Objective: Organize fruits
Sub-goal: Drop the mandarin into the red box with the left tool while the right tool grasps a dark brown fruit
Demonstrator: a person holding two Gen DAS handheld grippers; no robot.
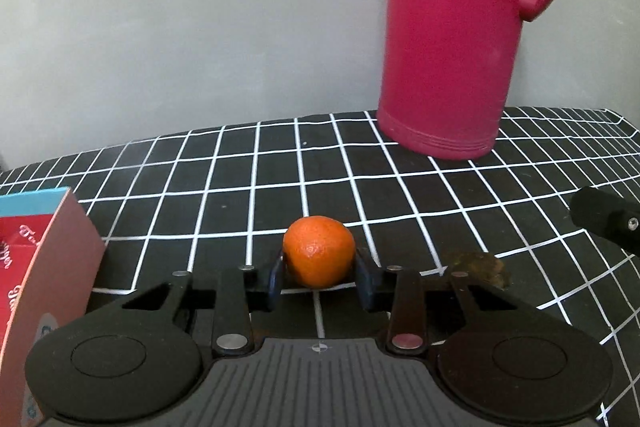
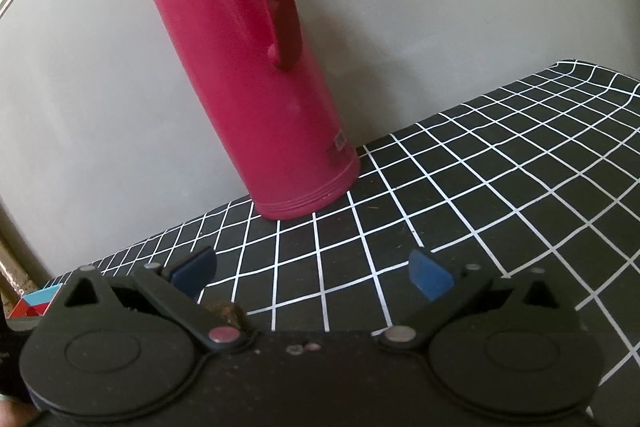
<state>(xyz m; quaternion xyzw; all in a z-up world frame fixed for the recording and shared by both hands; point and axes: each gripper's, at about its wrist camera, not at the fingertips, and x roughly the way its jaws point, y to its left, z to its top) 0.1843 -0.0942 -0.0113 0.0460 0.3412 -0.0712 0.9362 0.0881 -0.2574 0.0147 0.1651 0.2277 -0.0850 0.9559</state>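
The left gripper has its two blue pads pressed against opposite flanks of the orange, one on each side at about the fruit's widest girth, so it is clamped on the fruit and not merely straddling it. That low, centred hold makes sense for a round thing that would roll or squirt out if pinched near the top. The orange sits on the table, well in from the back edge where the grid-patterned black cloth meets the grey wall; whether it has left the cloth yet cannot be told from this view. A red and blue carton stands just to the left of the gripper, toward the table's left edge, close enough that the approach had to come straight in from the front. The tall pink flask stands upright against the back edge, well apart from the fruit and out of the way. A small brown lump lies on the cloth just to the right of the gripper; what it is cannot be told. The right gripper hangs with its jaws spread wide and nothing between them, aimed toward the flask, probably kept idle and clear so that it does not crowd the grasp. No bowl or tray for the fruit shows in either view.
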